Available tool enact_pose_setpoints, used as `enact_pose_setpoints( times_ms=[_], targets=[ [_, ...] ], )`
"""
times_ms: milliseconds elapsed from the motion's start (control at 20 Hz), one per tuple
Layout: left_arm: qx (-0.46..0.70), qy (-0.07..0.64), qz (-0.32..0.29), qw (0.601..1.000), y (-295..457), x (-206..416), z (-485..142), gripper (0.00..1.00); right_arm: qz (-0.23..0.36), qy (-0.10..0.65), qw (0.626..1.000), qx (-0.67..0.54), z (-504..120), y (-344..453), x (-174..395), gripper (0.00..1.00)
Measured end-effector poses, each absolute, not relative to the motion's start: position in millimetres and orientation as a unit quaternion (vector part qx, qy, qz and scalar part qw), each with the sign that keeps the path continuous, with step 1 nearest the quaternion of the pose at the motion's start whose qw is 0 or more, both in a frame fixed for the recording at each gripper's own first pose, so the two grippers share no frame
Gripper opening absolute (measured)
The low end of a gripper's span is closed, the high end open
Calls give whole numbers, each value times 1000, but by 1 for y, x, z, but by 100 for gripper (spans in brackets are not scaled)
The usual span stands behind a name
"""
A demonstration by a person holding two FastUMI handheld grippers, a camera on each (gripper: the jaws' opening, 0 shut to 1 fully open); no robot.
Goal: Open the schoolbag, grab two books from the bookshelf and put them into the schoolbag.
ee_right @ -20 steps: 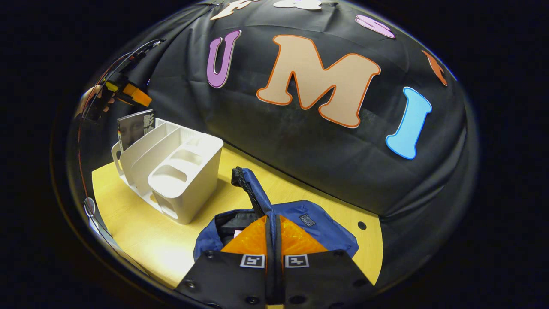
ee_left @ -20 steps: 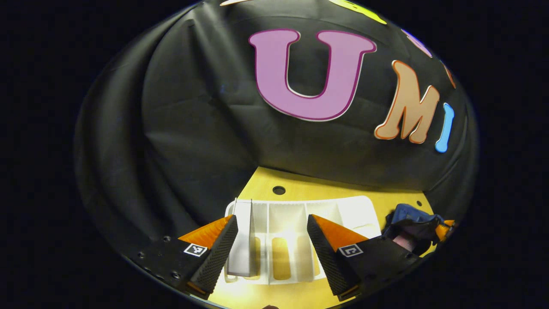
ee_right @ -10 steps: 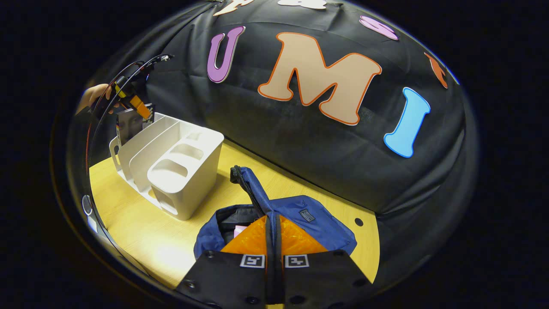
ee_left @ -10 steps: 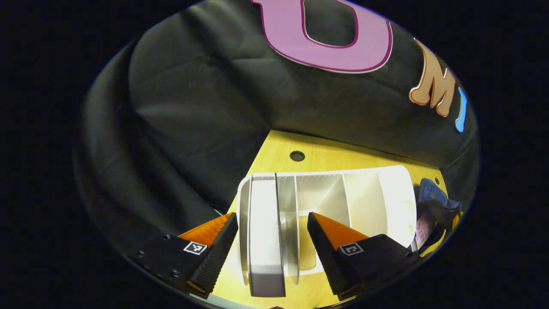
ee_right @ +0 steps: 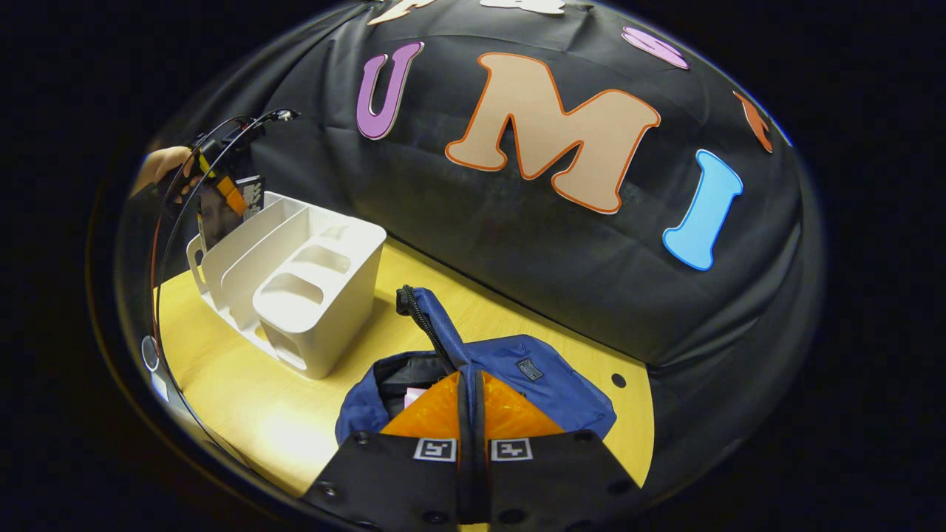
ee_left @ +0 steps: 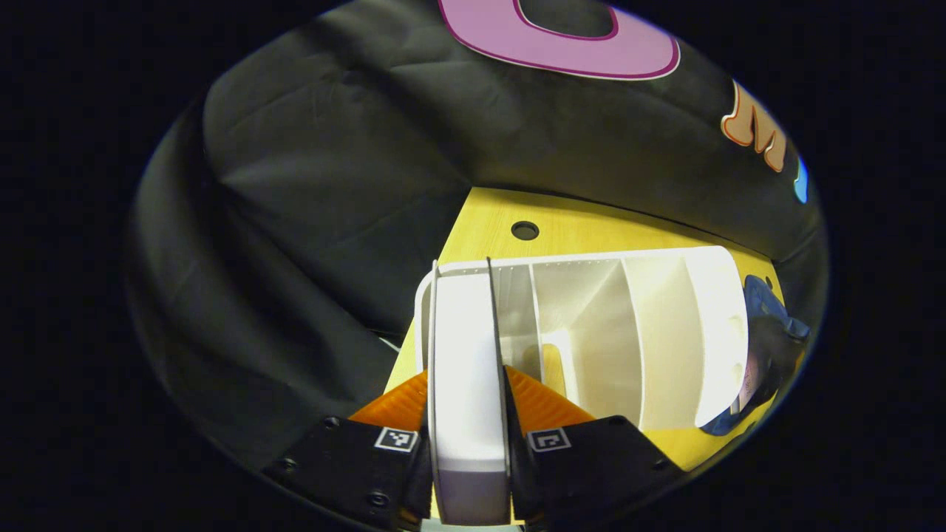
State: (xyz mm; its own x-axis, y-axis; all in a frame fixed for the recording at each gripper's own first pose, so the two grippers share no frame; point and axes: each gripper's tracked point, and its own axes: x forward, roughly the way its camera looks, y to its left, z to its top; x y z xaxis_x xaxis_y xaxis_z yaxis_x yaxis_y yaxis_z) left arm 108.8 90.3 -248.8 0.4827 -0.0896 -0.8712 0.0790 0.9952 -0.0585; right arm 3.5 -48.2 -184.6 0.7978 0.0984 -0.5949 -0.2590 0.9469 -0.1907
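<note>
The schoolbag (ee_right: 539, 388), blue, lies on the yellow worktop (ee_right: 244, 399) directly beyond my right tongs (ee_right: 471, 391), its mouth open toward the bookshelf and its zipped flap (ee_right: 429, 325) standing up from the middle. Something pale shows inside the dark opening, too small for me to identify. In the left gripper view I see an edge of the schoolbag (ee_left: 768, 318) just past the far end of the bookshelf.

The worktop runs back to the black cloth wall (ee_right: 517, 244), and I see a round hole (ee_left: 525, 230) in it behind the bookshelf.

The bookshelf (ee_left: 650, 332) is a white plastic rack with upright dividers, standing on the worktop to the left of the schoolbag in the right gripper view (ee_right: 295, 288). One book (ee_left: 465, 369) stands upright in its end slot, the one farthest from the schoolbag, page edges up toward my left camera. In the right gripper view the book's dark cover (ee_right: 222, 210) rises above the rack.

My left tongs (ee_left: 467, 414) are closed on that book, one finger pressed on each cover near its top. From the right gripper view I see them (ee_right: 222, 188) at the book's top, with a hand (ee_right: 166, 162) behind them.

My right tongs are closed tight, fingers touching each other, pinching the base of the raised flap.
</note>
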Motion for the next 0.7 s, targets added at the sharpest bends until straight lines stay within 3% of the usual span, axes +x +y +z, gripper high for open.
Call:
enact_pose_setpoints(
  times_ms=[700],
  targets=[
    [-74, 522, -37, 849, 106, 39, -217, 36, 109, 298, 939, -129, -189, -45, 5, 3]
  ],
)
